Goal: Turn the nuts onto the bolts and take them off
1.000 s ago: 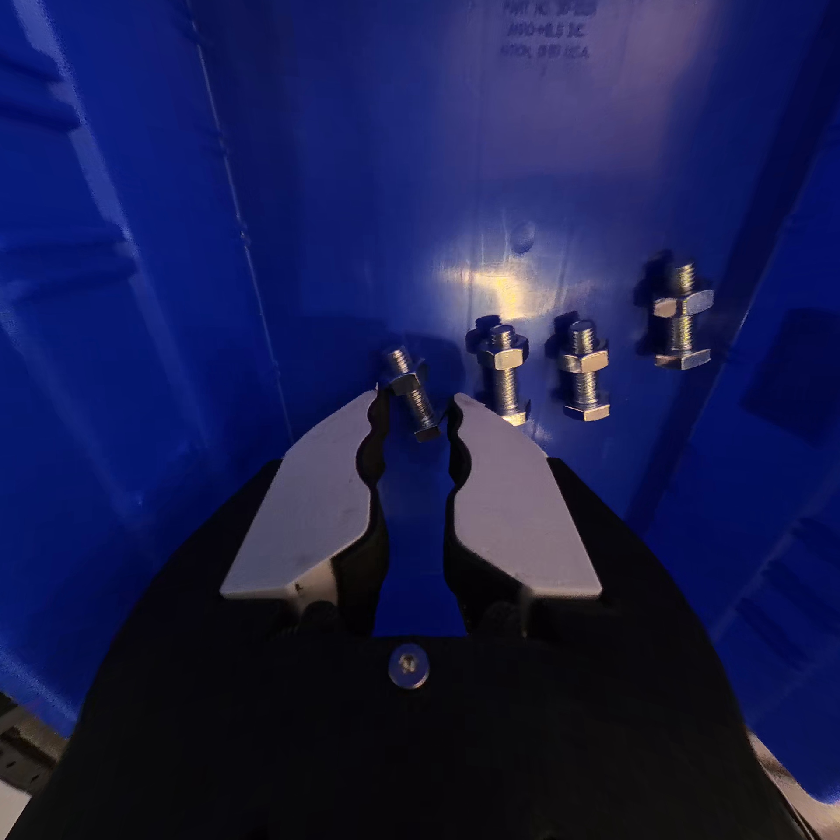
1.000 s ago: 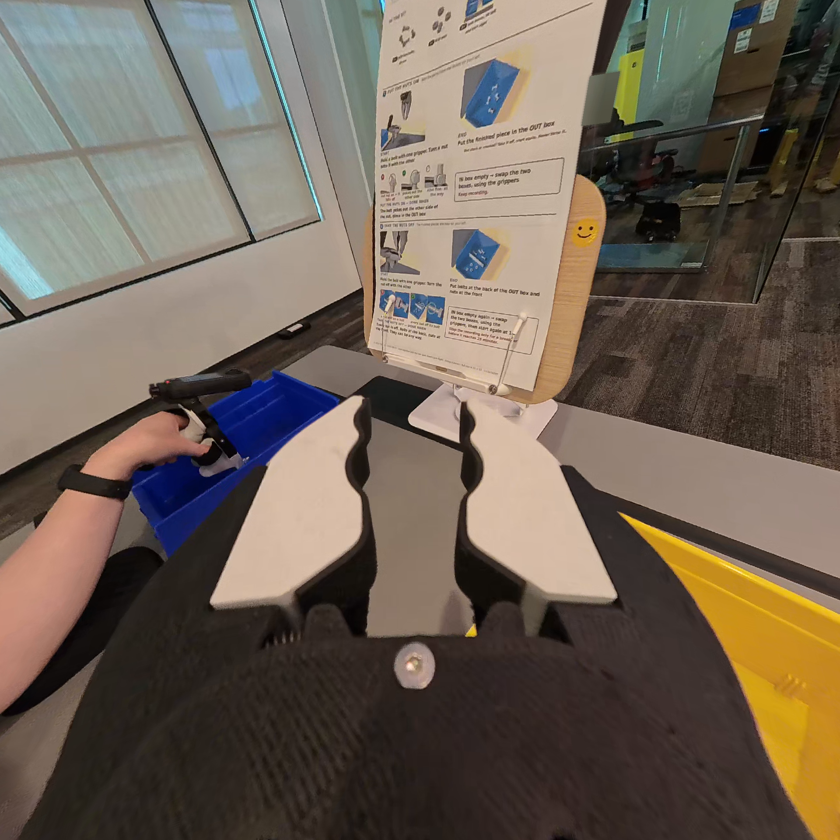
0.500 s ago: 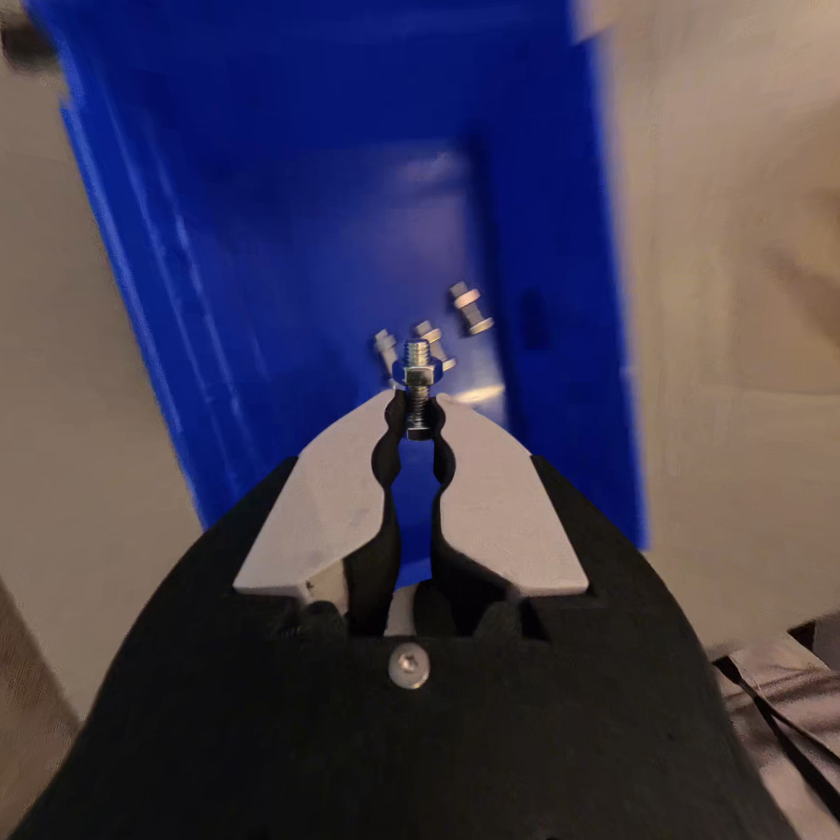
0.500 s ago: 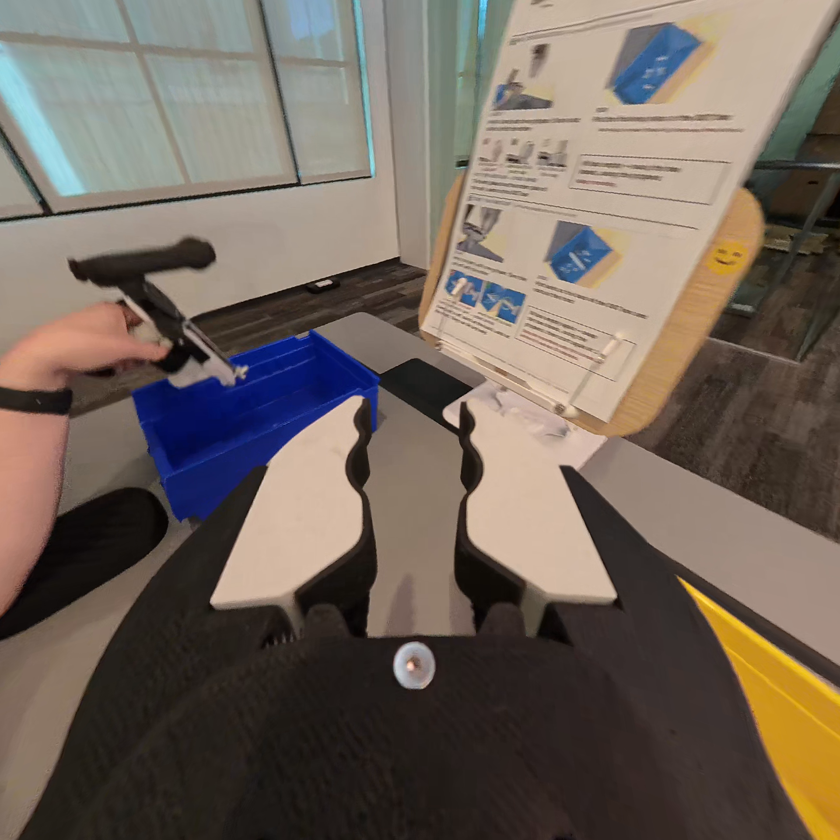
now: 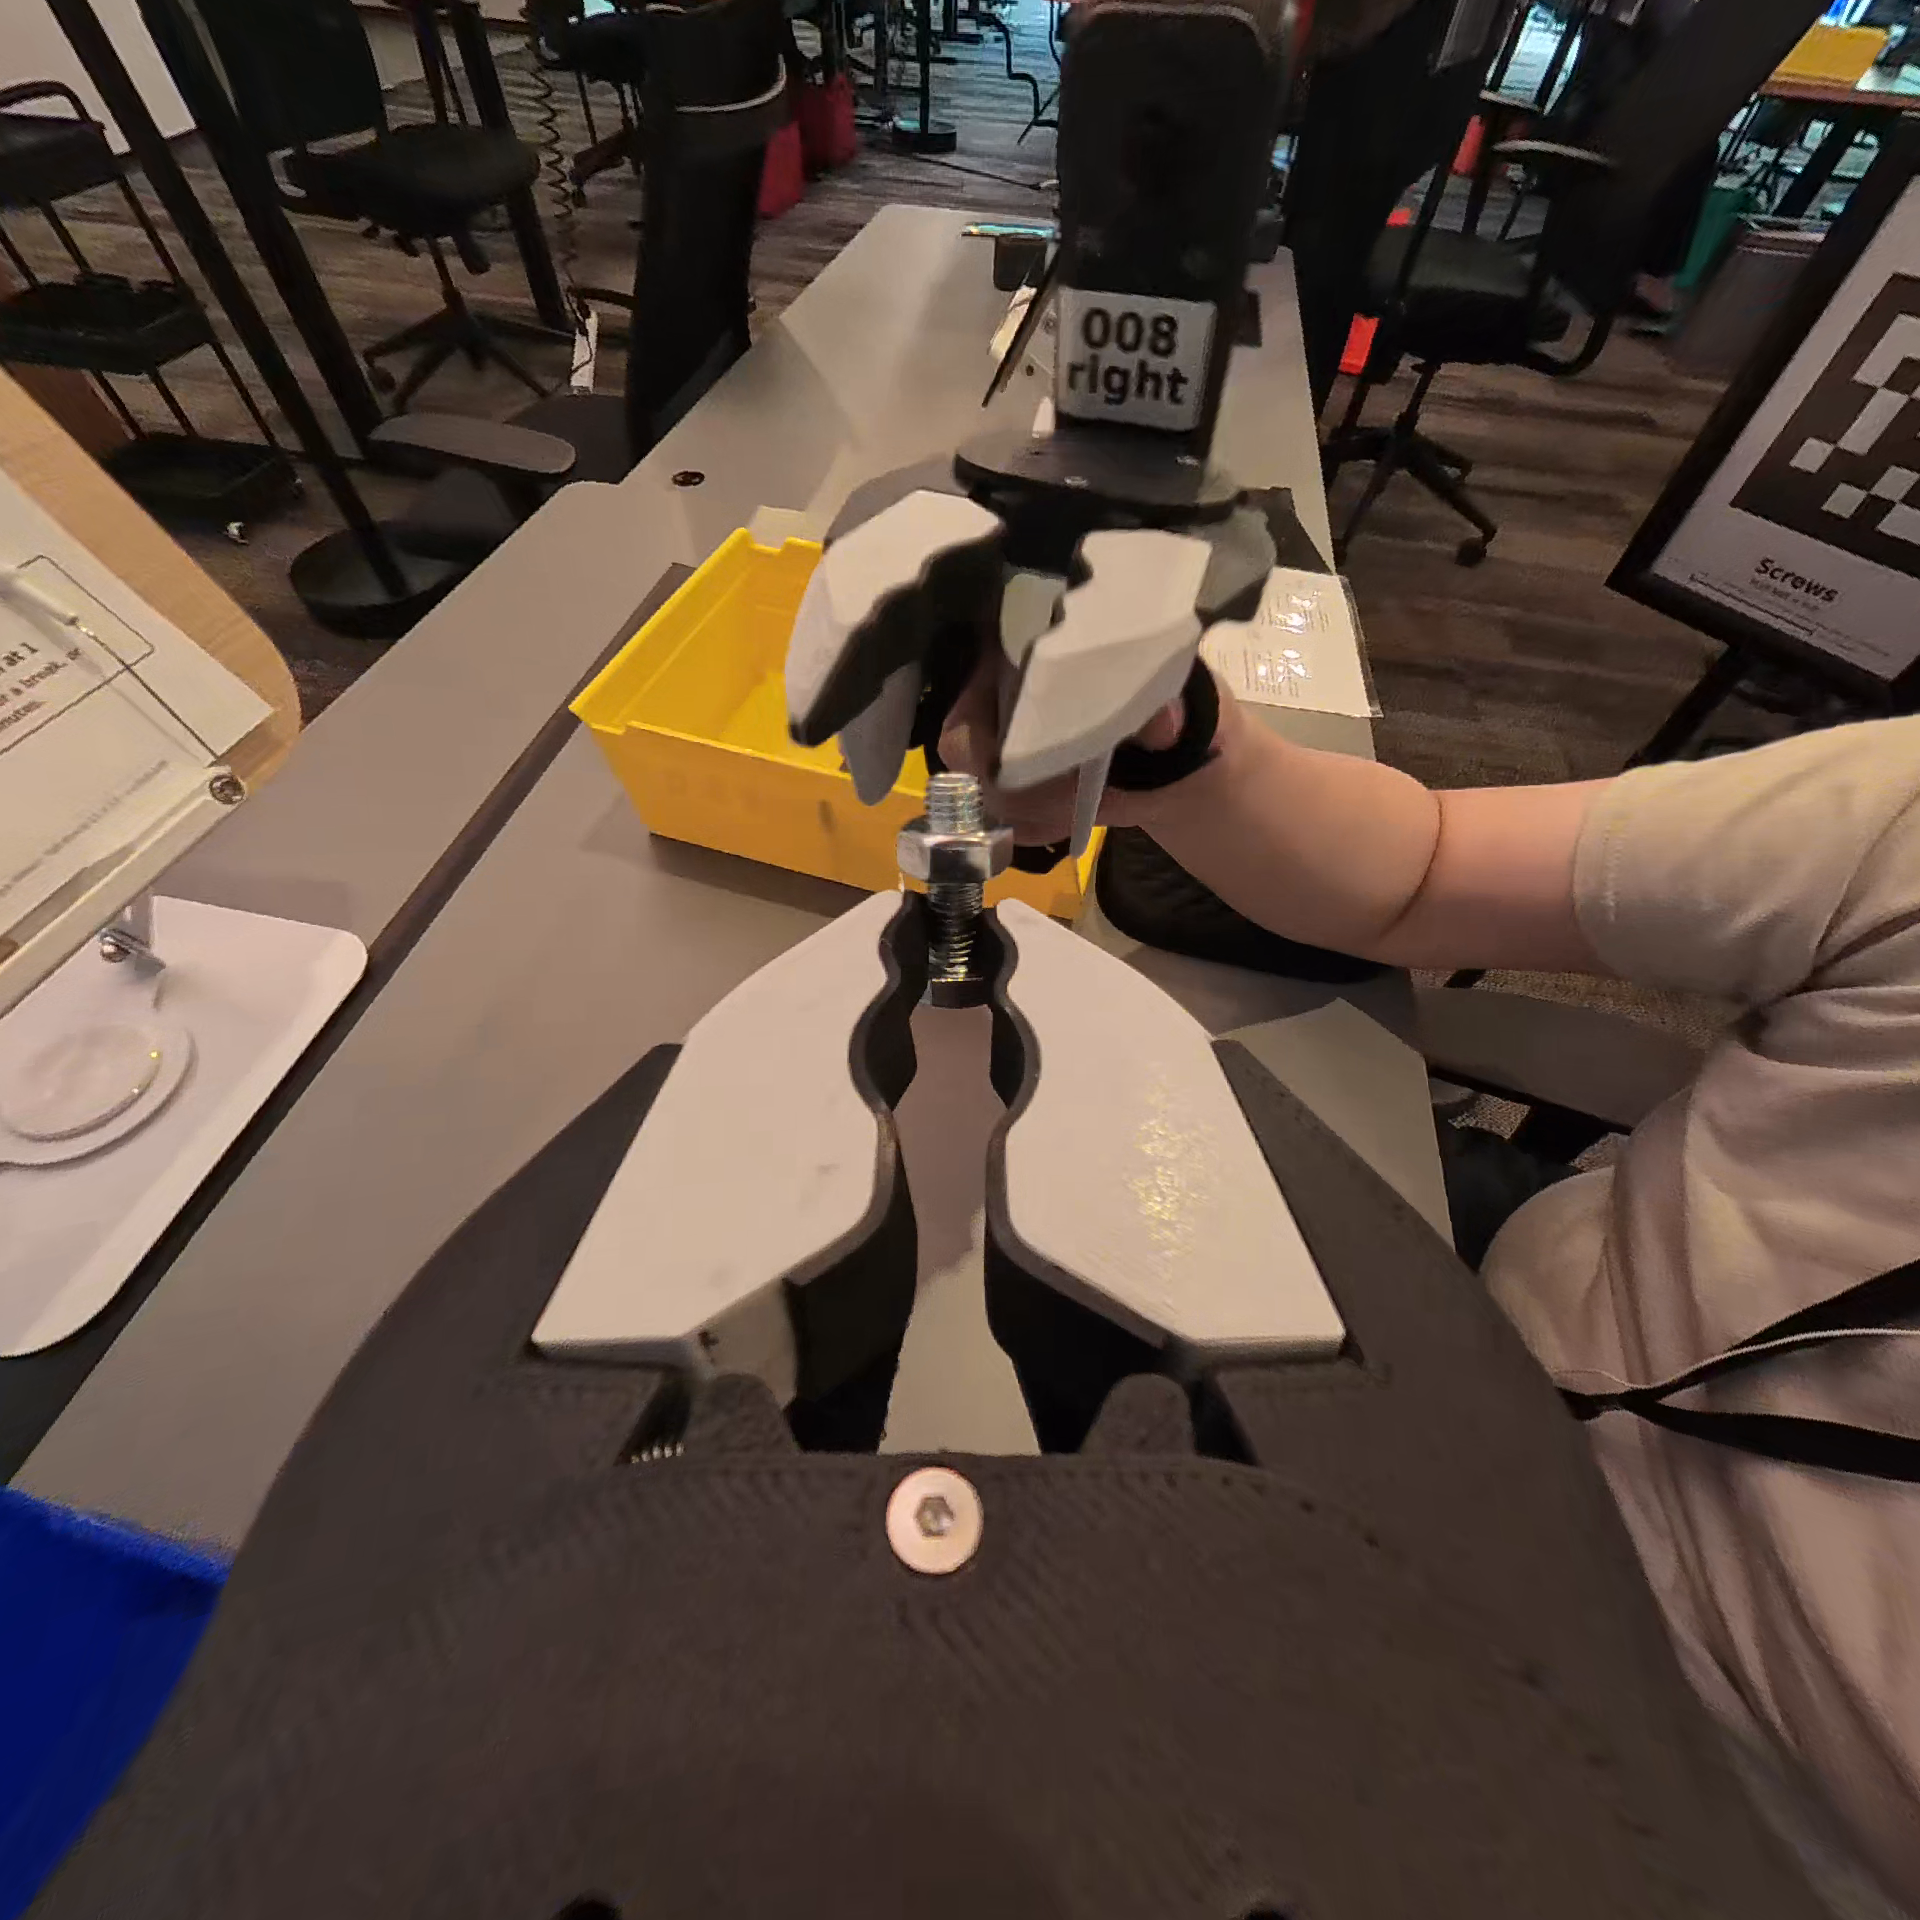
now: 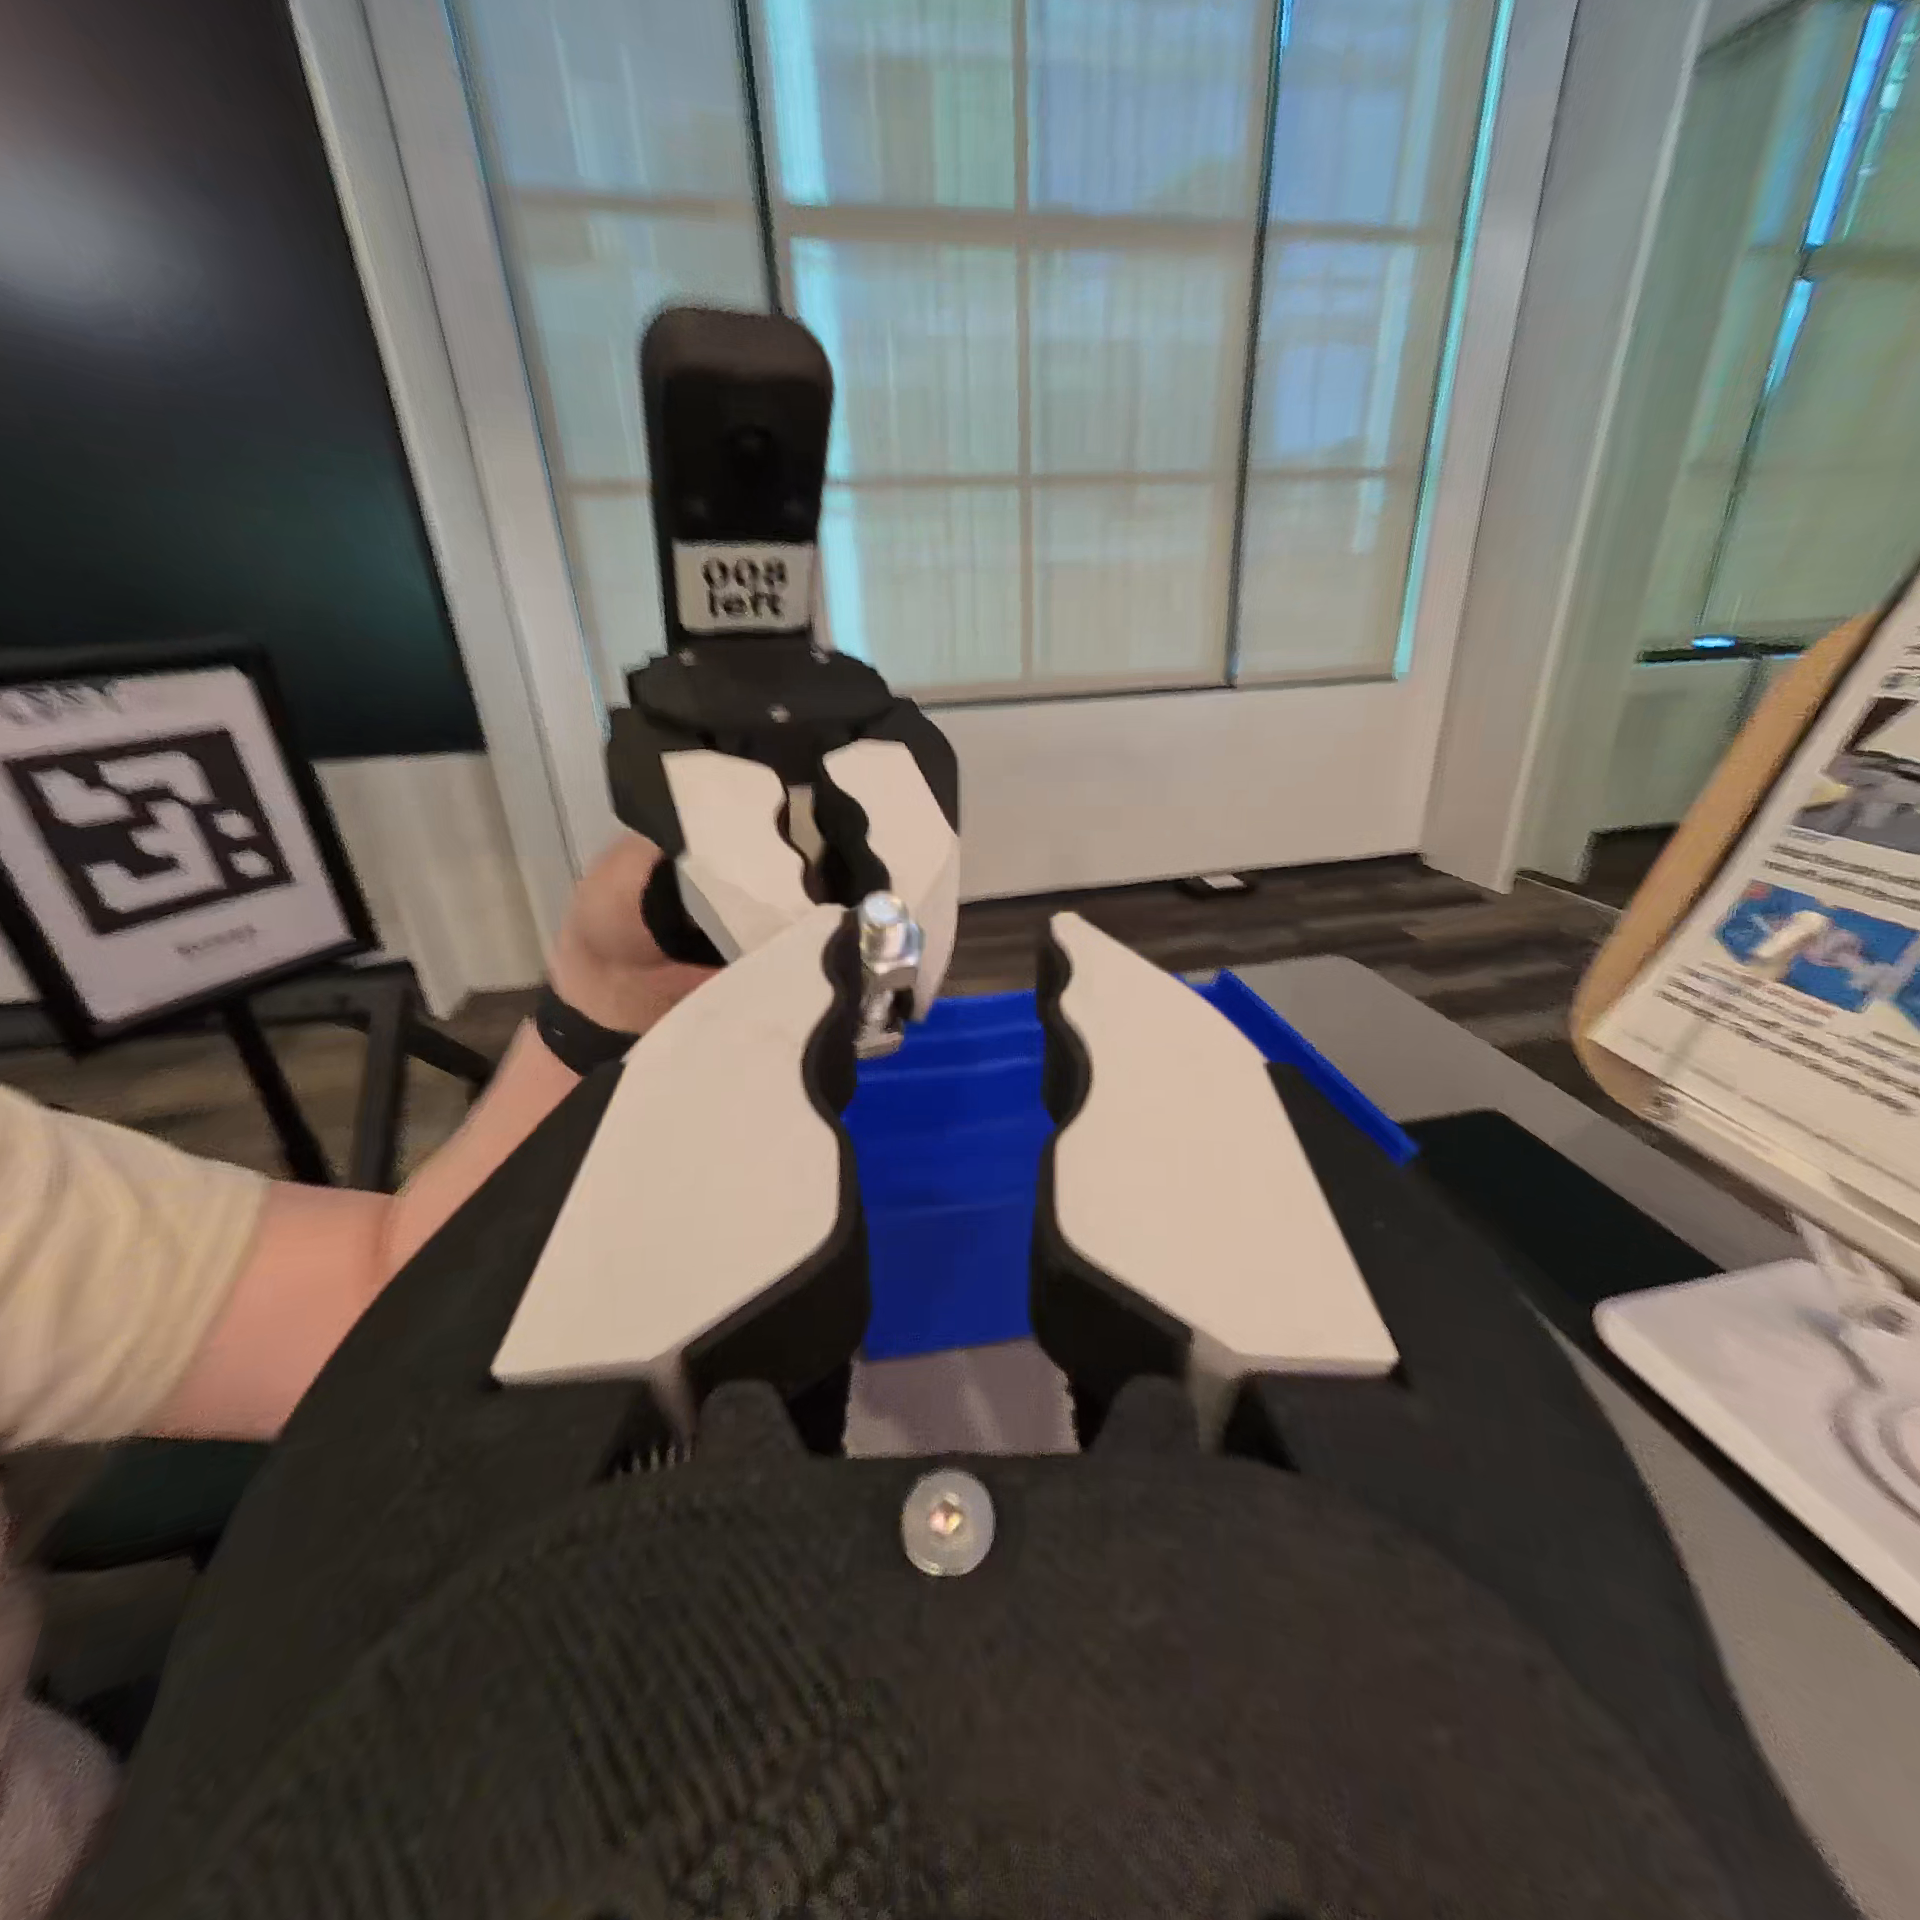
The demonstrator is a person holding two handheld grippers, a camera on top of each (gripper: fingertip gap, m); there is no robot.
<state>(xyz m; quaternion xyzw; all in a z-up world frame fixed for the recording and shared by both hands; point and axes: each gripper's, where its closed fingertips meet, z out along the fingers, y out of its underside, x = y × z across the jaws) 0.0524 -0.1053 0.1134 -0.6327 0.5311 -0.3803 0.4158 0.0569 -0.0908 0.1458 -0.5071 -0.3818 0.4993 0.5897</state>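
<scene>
Above the grey surface [image 5: 499,997], the left gripper [image 5: 951,914] clamped the bolt [image 5: 954,951] by its head end, nut [image 5: 954,847] up the thread. The right gripper [image 6: 940,971] stood parted and empty, seemingly just beside the nut. It should square both pads on opposite flats before closing and turning.

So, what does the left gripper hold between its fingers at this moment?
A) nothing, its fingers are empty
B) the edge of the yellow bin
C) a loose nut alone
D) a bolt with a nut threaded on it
D: in the left wrist view the left gripper is closed on the bolt, and the nut sits on the thread above the fingertips.
</scene>
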